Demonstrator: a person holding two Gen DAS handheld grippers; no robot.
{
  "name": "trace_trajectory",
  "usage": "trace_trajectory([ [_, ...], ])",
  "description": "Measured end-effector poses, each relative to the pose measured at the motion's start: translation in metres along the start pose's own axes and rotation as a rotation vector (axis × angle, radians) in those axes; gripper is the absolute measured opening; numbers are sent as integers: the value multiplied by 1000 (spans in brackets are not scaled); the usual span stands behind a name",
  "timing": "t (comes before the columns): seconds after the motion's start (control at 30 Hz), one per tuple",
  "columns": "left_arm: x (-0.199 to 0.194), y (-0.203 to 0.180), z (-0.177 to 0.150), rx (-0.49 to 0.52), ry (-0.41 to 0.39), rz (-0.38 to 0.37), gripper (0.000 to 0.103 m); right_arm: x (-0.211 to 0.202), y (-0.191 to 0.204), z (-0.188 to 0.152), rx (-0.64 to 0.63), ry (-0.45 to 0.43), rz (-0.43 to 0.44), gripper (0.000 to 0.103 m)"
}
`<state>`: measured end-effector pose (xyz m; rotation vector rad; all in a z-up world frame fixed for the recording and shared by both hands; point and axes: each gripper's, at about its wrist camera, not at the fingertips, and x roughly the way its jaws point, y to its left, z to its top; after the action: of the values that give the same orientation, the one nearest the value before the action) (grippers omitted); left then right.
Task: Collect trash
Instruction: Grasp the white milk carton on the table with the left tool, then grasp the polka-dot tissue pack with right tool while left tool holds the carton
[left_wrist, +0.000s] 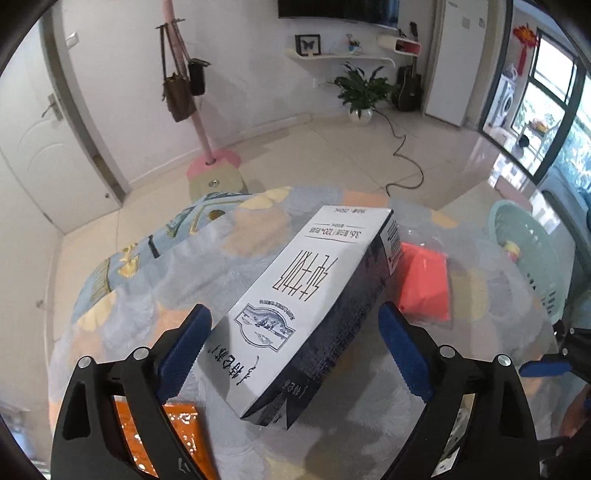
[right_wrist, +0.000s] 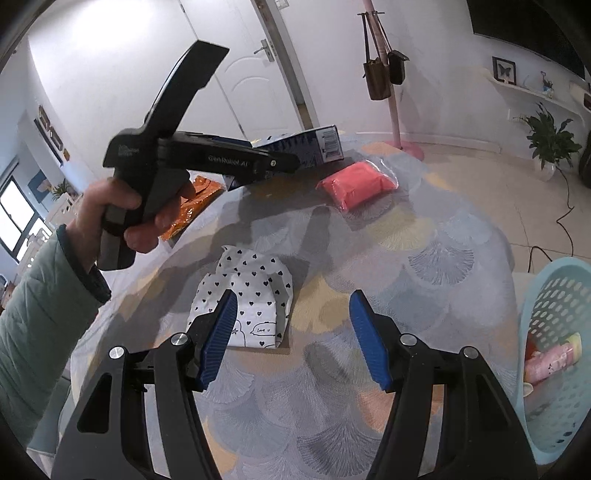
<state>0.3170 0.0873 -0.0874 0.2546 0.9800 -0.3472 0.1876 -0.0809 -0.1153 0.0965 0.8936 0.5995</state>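
While your left hand grips its handle with the fingers curled round it and the sleeve running down to the lower left, the left claw tilts steeply down over the table. Its blue pads stand wide on either side of the milk carton, which lies lengthwise between them; from the wrist view they seem not to press on it, though the near end is hard to judge. Just beyond the carton lies a pink packet, and an orange wrapper shows under the left finger. Your right claw hangs open above the table, pointing down at a slant, with nothing between its pads; a heart-print paper bag lies just past its left pad. At the table's right edge sits the pale blue basket, with some rubbish in it.
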Motion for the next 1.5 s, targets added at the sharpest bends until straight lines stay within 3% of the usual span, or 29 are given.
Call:
trace_trajectory([
  [0.3, 7, -3, 1, 19, 22, 33, 87, 12, 4, 0, 7, 31, 19, 60],
  [0.47, 6, -9, -2, -20, 18, 9, 59, 16, 4, 3, 4, 46, 31, 60],
  [0.73, -71, 4, -39, -210, -122, 5, 57, 37, 26, 13, -49, 79, 35, 71],
  [0.93, -129, -5, -79, -255, -212, 2, 57, 60, 40, 29, -191, 58, -110, 77],
  [1.17, -152, -14, -105, -276, -245, -26, 57, 67, 52, 21, -284, 101, -27, 77],
  [1.23, -152, -15, -109, -286, -247, -35, 57, 64, 59, 15, -329, 107, 0, 67],
  [1.3, -153, -17, -114, -293, -247, -32, 57, 61, 63, 9, -349, 108, 17, 44],
  [1.37, -154, -17, -120, -305, -246, -35, 57, 55, 66, 1, -358, 114, 38, 31],
  [1.5, -158, -18, -131, -319, -255, -31, 57, 36, 75, -22, -370, 108, 87, 25],
])
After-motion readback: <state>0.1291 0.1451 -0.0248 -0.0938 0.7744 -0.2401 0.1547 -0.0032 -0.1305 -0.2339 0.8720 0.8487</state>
